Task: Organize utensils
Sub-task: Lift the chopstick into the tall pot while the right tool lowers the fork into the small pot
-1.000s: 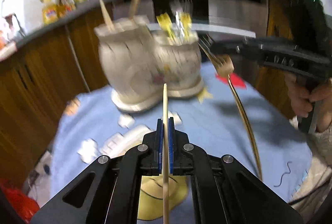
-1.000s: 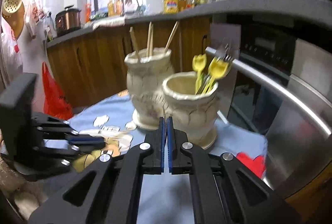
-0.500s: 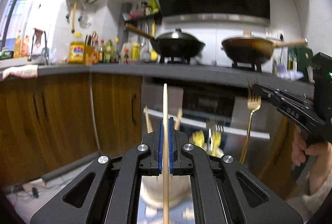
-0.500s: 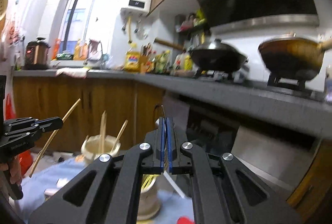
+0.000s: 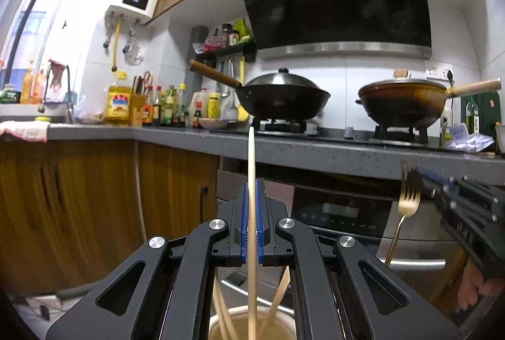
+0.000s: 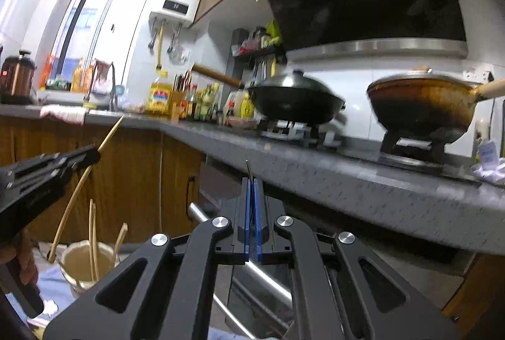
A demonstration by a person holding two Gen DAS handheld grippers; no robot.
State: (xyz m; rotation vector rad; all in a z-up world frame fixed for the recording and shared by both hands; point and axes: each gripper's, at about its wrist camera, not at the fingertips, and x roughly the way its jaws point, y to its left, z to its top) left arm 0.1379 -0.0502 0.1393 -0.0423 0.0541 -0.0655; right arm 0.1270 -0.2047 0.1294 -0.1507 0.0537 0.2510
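In the left wrist view my left gripper (image 5: pixel 251 184) is shut on a pale wooden chopstick (image 5: pixel 251 154) that stands upright between the blue pads. Its lower end hangs over a cream ceramic holder (image 5: pixel 217 324) with other chopsticks in it. At the right my right gripper (image 5: pixel 412 179) is shut on a gold fork (image 5: pixel 407 204), tines up. In the right wrist view the right gripper (image 6: pixel 251 182) pinches the fork (image 6: pixel 248 167) edge-on. The left gripper (image 6: pixel 94 154) holds the chopstick (image 6: pixel 77 191) slanted above the holder (image 6: pixel 80 258).
A grey counter (image 5: pixel 315 150) runs across behind, with a black wok (image 5: pixel 281 97) and a brown pan (image 5: pixel 407 100) on the stove. An oven front (image 5: pixel 341 213) and wooden cabinets (image 5: pixel 79 198) stand below. A blue cloth (image 6: pixel 52 280) lies under the holder.
Both grippers have risen and tipped up to level, each keeping its utensil. The holders and blue table have dropped to the bottom edge of both views.
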